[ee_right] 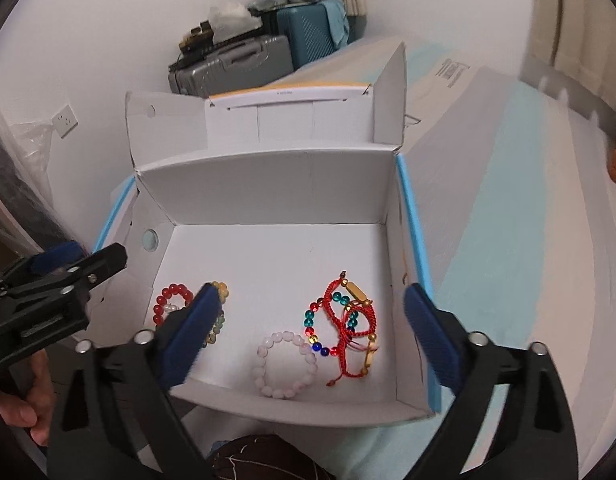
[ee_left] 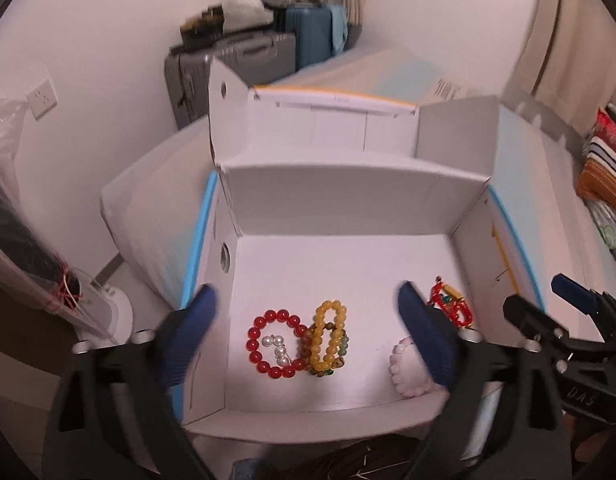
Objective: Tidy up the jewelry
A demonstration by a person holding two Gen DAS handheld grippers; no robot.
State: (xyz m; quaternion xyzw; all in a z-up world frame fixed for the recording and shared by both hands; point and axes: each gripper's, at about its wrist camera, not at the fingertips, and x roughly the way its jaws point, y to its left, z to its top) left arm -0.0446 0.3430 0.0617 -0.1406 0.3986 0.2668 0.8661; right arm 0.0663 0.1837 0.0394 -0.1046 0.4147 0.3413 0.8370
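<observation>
Fingers [ee_left: 204,312] of both grippers spread apart above the white box [ee_right: 268,200] holding beaded bracelets [ee_right: 286,364].

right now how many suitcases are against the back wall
3 show. A grey suitcase lies lowest on the left, a darker grey one stands behind it, and a teal suitcase stands on the right. Piled items may hide others.

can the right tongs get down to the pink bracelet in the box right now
Probably yes. The right tongs hang open over the open box, the pink bracelet lies flat between the fingers, uncovered, just clear of the red cord bracelets.
</observation>
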